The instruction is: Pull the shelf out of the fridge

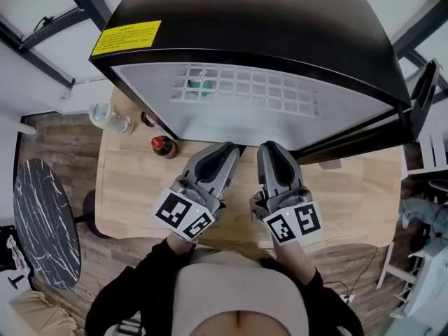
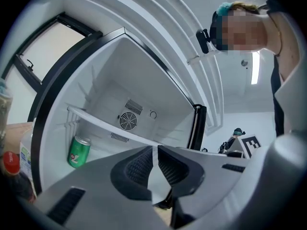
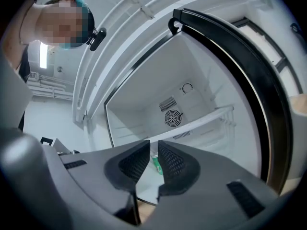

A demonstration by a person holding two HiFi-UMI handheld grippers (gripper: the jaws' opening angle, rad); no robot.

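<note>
Dead ahead of left gripper (image 1: 225, 150) and right gripper (image 1: 270, 150), fingers (image 2: 139, 169) together and empty, the white wire shelf (image 1: 245, 88) is laid crosswise inside the black fridge (image 1: 280, 19), equally near both.

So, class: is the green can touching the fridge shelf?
Apart. The left gripper view shows the green can standing below the shelf, with bare fridge wall visible between its top and the shelf's front edge.

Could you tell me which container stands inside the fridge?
The green can, below the shelf; the red-capped bottle and clear jar stand outside on the table.
</note>
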